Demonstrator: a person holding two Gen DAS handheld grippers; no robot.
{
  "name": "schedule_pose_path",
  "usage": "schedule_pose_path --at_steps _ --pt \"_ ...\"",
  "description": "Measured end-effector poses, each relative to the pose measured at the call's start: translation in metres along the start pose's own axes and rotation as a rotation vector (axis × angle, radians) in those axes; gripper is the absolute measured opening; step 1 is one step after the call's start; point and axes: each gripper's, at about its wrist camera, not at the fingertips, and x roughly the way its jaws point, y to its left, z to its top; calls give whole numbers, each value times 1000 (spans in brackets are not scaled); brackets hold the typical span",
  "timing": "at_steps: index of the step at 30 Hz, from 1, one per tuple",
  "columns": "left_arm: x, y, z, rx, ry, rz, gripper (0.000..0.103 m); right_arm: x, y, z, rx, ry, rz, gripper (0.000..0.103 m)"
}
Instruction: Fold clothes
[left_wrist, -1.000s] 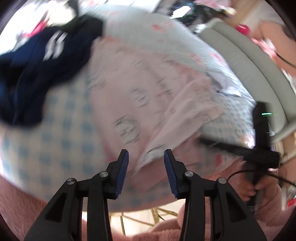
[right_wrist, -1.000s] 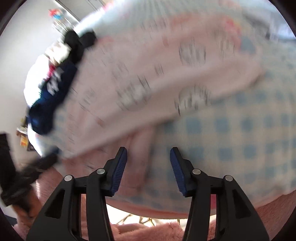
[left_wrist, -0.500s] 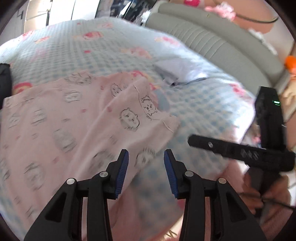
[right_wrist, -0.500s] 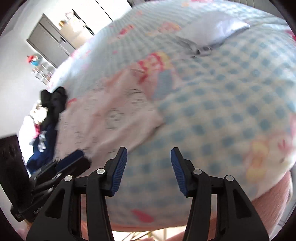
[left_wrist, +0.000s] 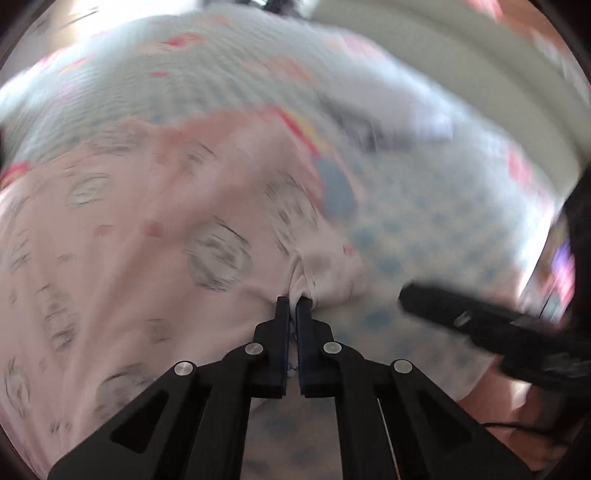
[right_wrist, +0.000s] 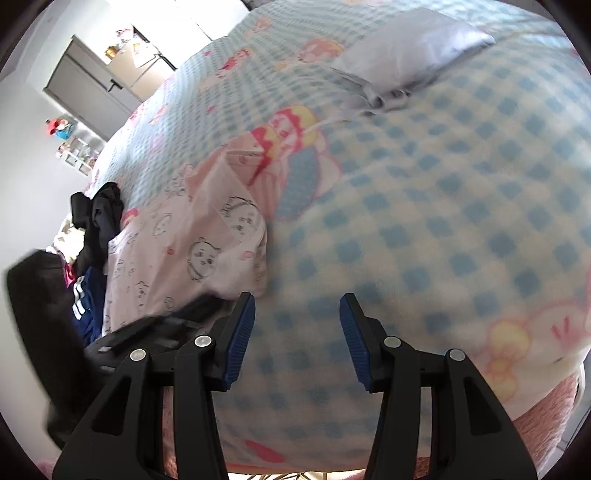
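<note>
The pink garment (left_wrist: 155, 236), printed with small cartoon faces, lies spread on the bed over a blue-and-white checked blanket (right_wrist: 443, 206). Its near corner is bunched into a small pleat where the left gripper (left_wrist: 294, 300) has it: the jaws have just closed and now stand together, clamped on that fold of pink cloth. In the right wrist view the same garment (right_wrist: 192, 254) sits to the left, its edge just beside the left finger of the right gripper (right_wrist: 297, 314), whose jaws stand apart over the bare blanket with nothing between them. A pale grey pillow (right_wrist: 413, 48) rests farther up the bed. A heap of dark clothes (right_wrist: 96, 221) lies at the far left, beyond the garment.
</note>
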Motion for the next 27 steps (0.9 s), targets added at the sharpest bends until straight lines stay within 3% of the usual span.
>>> schedule_pose_path --at_steps 4,7,10,12,14,17,18,23,25,27 --pt "-77 49 3 -138 -194 35 4 6 21 4 -52 14 27 50" --pt "-122 112 3 -258 -289 135 4 18 42 8 -86 39 48 50" --pt "-138 177 -3 -386 -303 232 4 32 65 8 -119 86 84 50" --pt "-136 222 -5 -495 -251 229 4 36 83 9 -179 121 89 50" --pt "-136 244 1 -492 -220 240 4 35 103 13 -262 128 100 50" --pt "-137 249 13 -373 -218 307 4 37 126 27 -358 107 57 50" --pt "-131 252 16 -359 -194 292 4 41 132 33 -380 100 32 50" --pt "-101 261 3 -369 -95 231 11 79 157 47 -561 75 -248 50" --pt "-89 256 -7 -349 -65 192 22 94 159 47 -585 125 -192 50" --pt "-80 244 -15 -282 -66 241 25 110 162 50 -586 176 -146 50"
